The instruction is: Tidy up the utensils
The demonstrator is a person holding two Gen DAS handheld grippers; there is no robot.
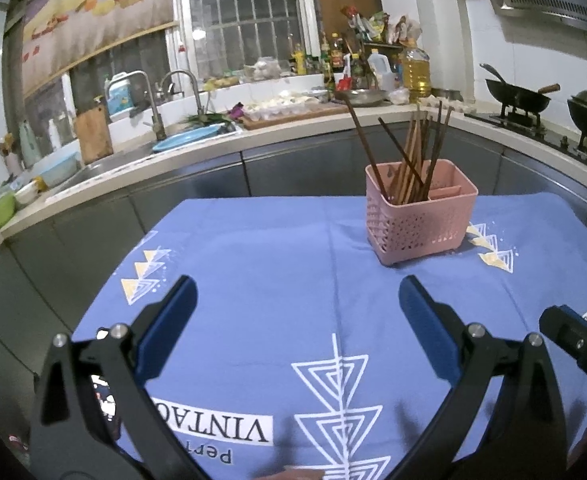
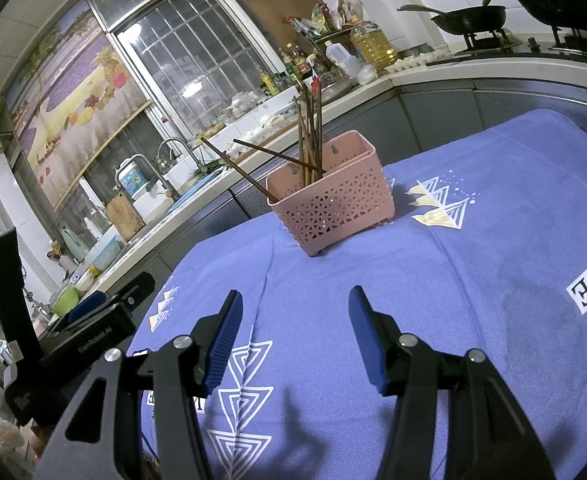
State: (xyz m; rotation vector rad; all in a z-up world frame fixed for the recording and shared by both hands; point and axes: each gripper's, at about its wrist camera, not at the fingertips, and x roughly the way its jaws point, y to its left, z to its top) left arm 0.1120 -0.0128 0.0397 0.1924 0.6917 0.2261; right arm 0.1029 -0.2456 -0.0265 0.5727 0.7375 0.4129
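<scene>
Left gripper [image 1: 297, 300] released, blue pads spread wide, nothing between them, sits low in frame over the blue tablecloth [image 1: 253, 248]. Right gripper [image 2: 295, 316] also released and empty, lower centre of its view. Pink perforated utensil basket [image 1: 417, 220] stands upright on the cloth, centre-right of the left view. Chopsticks [image 1: 413, 156] stand in its larger compartment, two leaning left.
</scene>
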